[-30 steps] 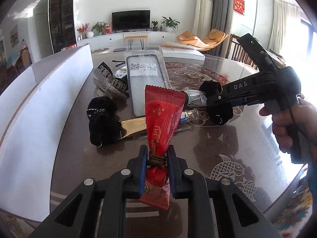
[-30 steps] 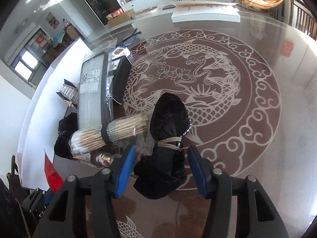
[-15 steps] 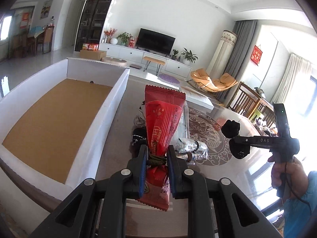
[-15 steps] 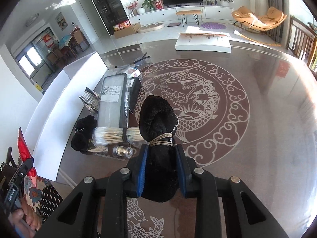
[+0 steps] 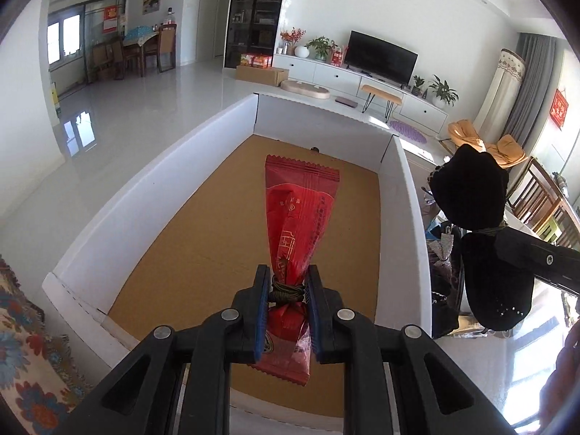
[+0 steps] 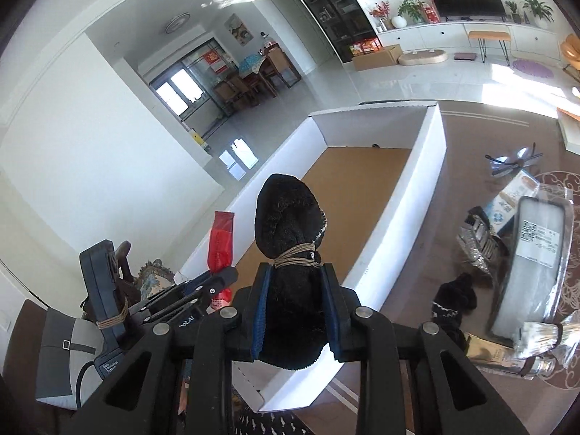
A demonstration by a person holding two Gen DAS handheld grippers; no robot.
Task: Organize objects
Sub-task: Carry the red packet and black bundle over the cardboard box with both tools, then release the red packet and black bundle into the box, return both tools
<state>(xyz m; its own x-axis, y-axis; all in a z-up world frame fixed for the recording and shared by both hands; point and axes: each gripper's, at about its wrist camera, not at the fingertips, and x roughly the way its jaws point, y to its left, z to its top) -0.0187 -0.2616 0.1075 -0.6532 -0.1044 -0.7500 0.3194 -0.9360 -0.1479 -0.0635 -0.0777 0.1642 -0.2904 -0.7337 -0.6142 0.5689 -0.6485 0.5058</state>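
Squarely over the white box's point(image 5: 156, 195) brown floor hangs a red packet point(image 5: 295, 224), pinched at its tied waist by the left claw point(image 5: 287, 290). Beside it, the right claw point(image 6: 294, 308) grips a black, perhaps fabric, bundle point(image 6: 286, 214) above the box's near wall; other items lie on the bench point(image 6: 467, 166).

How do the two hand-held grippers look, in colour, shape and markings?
Both are black plastic with silver rivets and blue ribbed pads. The left gripper and right gripper have angular, forked finger frames. From the right view, the left one shows a pistol handle bound with twine, white lettering and a black cable.
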